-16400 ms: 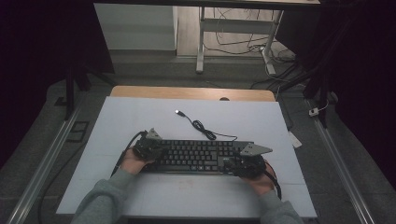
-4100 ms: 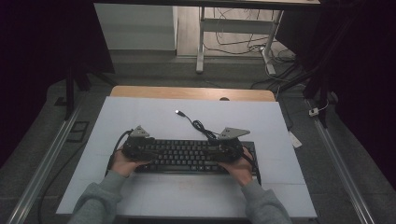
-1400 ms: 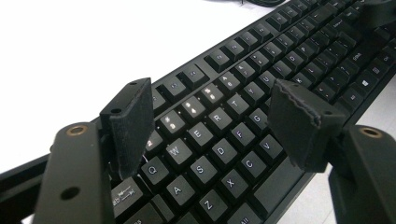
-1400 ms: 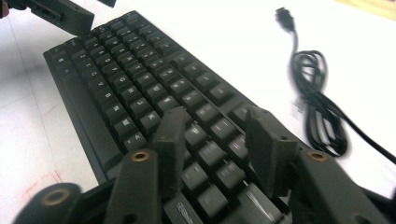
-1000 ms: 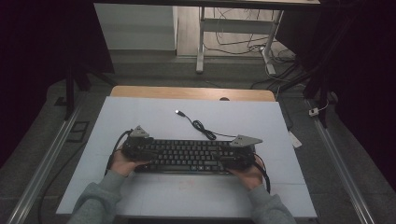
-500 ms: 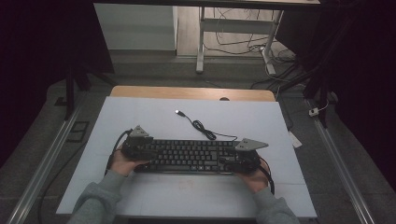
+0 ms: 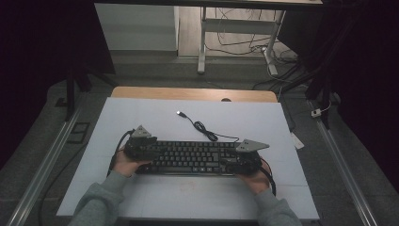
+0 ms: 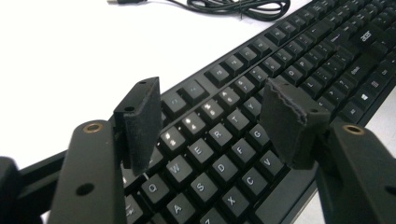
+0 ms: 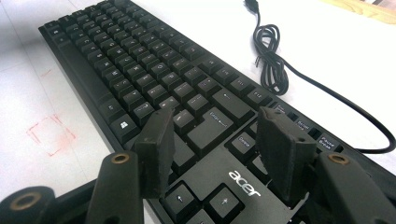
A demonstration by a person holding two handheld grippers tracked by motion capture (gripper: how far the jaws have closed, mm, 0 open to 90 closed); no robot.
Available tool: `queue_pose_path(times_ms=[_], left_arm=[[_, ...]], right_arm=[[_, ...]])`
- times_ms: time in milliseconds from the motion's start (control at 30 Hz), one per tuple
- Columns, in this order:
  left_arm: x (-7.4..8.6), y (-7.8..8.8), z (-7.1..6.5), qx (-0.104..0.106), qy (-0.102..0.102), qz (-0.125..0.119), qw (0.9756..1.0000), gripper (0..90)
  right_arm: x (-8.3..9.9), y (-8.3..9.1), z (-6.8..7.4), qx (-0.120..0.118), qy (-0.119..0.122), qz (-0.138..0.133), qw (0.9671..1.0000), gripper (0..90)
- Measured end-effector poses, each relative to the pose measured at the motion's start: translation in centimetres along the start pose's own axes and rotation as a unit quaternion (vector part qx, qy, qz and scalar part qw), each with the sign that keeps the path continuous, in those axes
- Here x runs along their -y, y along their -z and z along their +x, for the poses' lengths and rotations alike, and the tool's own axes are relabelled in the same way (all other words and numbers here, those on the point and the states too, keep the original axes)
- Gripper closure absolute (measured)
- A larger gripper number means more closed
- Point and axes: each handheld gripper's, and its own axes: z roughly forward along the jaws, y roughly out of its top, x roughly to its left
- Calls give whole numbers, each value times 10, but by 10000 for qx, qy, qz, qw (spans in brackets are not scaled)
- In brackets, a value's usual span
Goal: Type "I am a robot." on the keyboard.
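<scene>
Changed: right gripper [image 7: 239, 161] has slid from the keyboard's [image 7: 193, 157] 3 o'clock end inward; left gripper [image 7: 143, 148] sits as before, its jaws just narrowing over the keys.
Tongs: both apart, pads [image 8: 144, 123] hovering over keys, clamped on nothing.
Keyboard: flat mid-table [image 7: 141, 117], long axis 9 to 3 o'clock.
Risk: closing pads could catch keycaps and pop one or press keys.
Cable [image 7: 202, 129]: loose coil at 12 o'clock could snag.
Room: open at 12 and 6 o'clock; table edges near at 3 and 9.

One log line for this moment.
left gripper: open, closing over keyboard | right gripper: open over keys | cable: loose
</scene>
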Motion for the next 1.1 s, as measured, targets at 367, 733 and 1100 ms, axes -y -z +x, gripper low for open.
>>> queue_pose_path(times_ms=[367,733,1100], left_arm=[[-2,-10,-5,175,-239,111,9995,684],[-4,-29,-16,229,-527,501,9971,887],[-3,-38,-19,147,-605,667,9958,887]], right_arm=[[0,-2,-1,0,20,45,10000,477],[1,-3,-1,23,38,94,9999,477],[1,-4,-1,-3,43,106,9999,477]])
